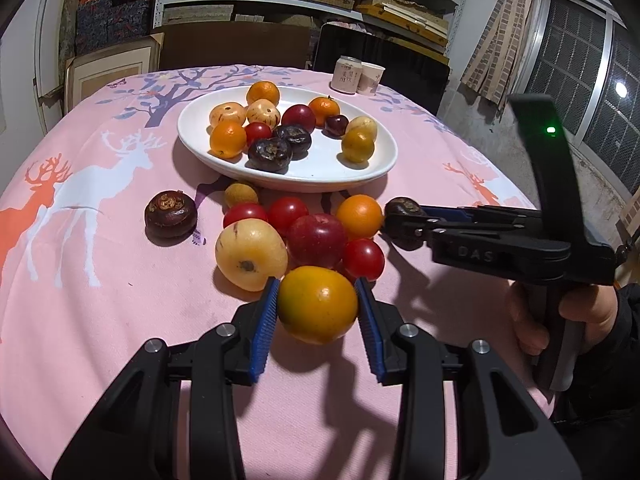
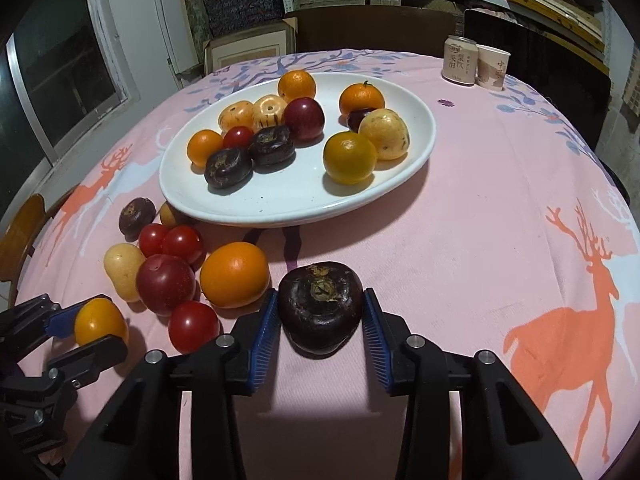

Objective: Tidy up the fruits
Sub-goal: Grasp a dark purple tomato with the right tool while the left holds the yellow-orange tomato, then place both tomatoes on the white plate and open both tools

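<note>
**Both tongs pinching fruit at the near edge of the pile**

The left gripper [image 1: 318, 312] has its blue pads pressed against the sides of a yellow-orange citrus [image 1: 318, 309]. That fruit is the nearest of the loose cluster, which is probably why it was picked: the fingers can straddle it without nudging its neighbours. It looks to sit low over the pink tablecloth [image 1: 120, 300]; whether it touches the cloth I cannot tell.

Just beyond it lies the rest of the loose group: a pale yellow fruit [image 1: 251, 254], a red plum [image 1: 317, 240], several cherry tomatoes [image 1: 363, 259] and an orange [image 1: 359, 216], all touching or nearly so. A dark water chestnut [image 1: 171, 213] sits apart on the left.

Beyond them is the white plate [image 2: 280, 208], already carrying a mix of oranges, plums, pale fruits and dark chestnuts, so it is likely the collecting place.

To the right, the right gripper [image 2: 320, 320] pinches a second dark chestnut [image 2: 320, 300], its pads tight on both flanks. This one lay at the right fringe of the pile, clear of the orange beside it, again an easy reach.

About half the fruit appears sorted; both held pieces likely go to the plate next.
</note>
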